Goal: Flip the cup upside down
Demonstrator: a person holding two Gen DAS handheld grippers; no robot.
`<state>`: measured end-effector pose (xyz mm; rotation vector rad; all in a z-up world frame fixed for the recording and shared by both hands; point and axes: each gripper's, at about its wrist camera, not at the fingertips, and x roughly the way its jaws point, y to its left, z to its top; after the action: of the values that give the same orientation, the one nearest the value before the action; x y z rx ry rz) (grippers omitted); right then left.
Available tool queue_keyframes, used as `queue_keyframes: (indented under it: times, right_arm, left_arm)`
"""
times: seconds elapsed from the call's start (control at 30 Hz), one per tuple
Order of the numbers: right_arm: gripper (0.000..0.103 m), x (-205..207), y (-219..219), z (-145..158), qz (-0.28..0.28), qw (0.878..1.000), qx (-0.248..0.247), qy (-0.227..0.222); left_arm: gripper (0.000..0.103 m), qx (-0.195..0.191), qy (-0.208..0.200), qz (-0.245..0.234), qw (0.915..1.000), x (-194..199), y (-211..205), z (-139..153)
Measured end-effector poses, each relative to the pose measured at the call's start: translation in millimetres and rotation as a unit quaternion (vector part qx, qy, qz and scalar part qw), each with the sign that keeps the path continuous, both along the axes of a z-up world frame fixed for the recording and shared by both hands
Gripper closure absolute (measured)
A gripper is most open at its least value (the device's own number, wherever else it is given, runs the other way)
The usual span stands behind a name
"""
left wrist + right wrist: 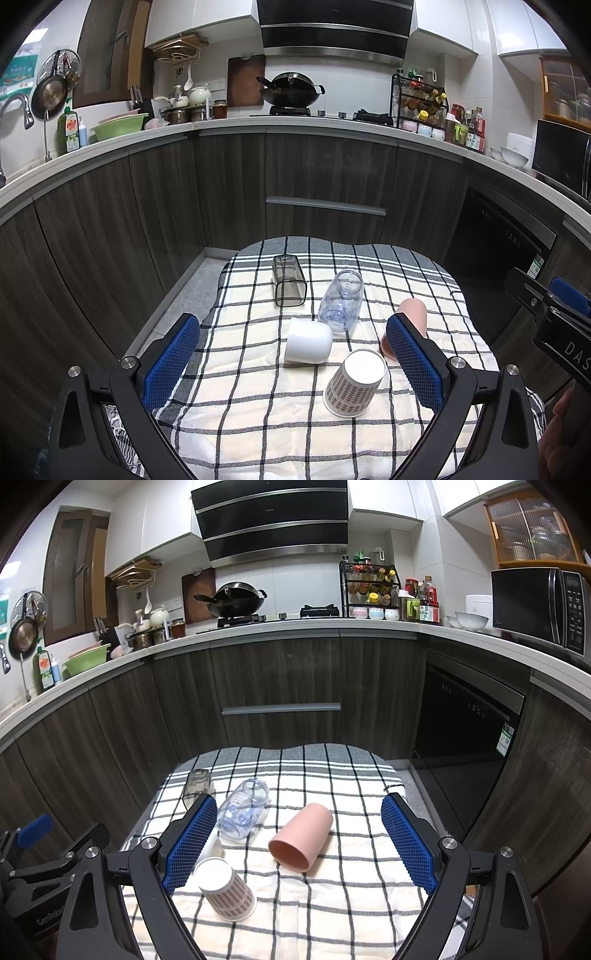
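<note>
Several cups rest on a checked cloth [258, 417]. A patterned paper cup [354, 384] stands upside down near the front, also in the right wrist view [227, 891]. A white cup [308, 341], a clear bottle-like cup [341, 299], a grey square tumbler [289, 280] and a pink cup [301, 838] lie on their sides. My left gripper [293, 363] is open above the cloth, with the white cup and paper cup between its fingers in view. My right gripper [299, 843] is open with the pink cup in front of it.
The cloth [332, 904] covers a small table in front of dark kitchen cabinets [325, 177]. A dishwasher [469, 738] stands at the right. The floor [184, 295] shows to the left of the table.
</note>
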<state>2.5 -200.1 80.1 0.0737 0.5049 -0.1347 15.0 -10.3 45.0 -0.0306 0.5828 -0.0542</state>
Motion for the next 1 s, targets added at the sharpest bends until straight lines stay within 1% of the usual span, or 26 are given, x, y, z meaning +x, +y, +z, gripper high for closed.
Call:
queue_keyframes:
  times: [0.43,0.7,1.0]
  right_arm:
    - [0.012,1,0,-2,0.0,1.0,0.001,0.001]
    - [0.012,0,0,-1,0.0,1.0,0.002,0.002]
    - [0.012,1,-1,-1,0.0,1.0,0.002,0.002]
  left_arm:
    - [0.0,0.001,0.002,0.0,1.0,0,-1,-1]
    - [0.0,0.002,0.007,-0.001,1.0,2,-2,-9]
    - [0.0,-0.004,0.013,-0.004,0.9999,5,-1,-9]
